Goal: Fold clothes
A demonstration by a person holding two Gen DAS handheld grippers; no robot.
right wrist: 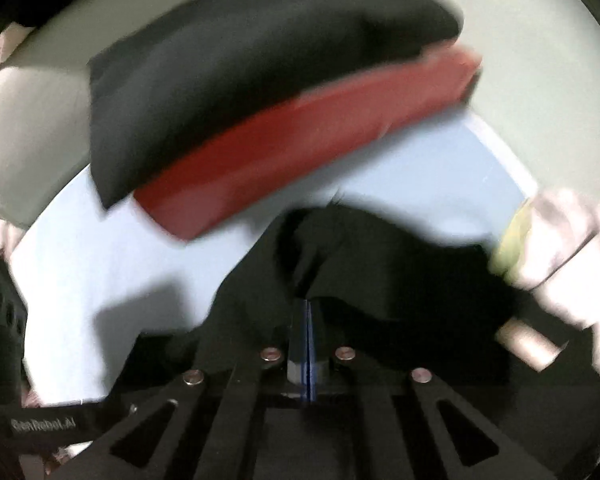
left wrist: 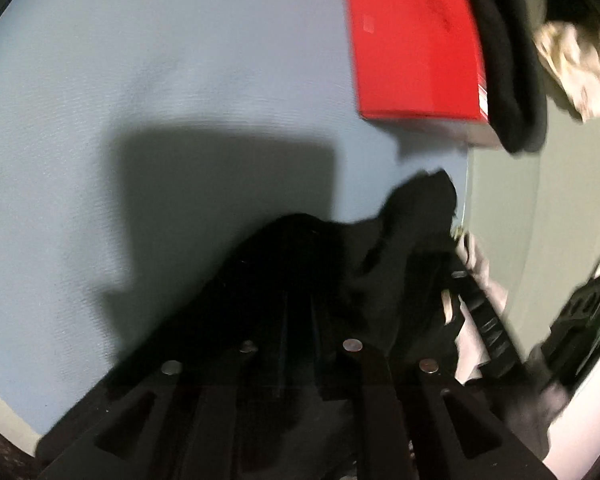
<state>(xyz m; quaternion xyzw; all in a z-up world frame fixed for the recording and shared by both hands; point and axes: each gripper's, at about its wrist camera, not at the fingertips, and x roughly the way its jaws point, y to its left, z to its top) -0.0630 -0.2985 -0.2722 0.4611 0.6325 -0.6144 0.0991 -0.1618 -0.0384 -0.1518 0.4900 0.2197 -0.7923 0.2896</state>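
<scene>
Black garment [left wrist: 400, 240], red box [left wrist: 412, 40], pale-blue mat [left wrist: 140, 80].

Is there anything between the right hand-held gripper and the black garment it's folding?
Nothing visible. The right hand-held gripper is already shut on the black garment, with cloth right at its fingertips. The red box sits farther off.

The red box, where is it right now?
The red box sits on the blue mat at the left wrist view's upper right, with a folded black garment on it.

Right hand-held gripper [right wrist: 307, 320] with fingers pressed together, left hand-held gripper [left wrist: 298, 312] fingers close together, both pointing forward
</scene>
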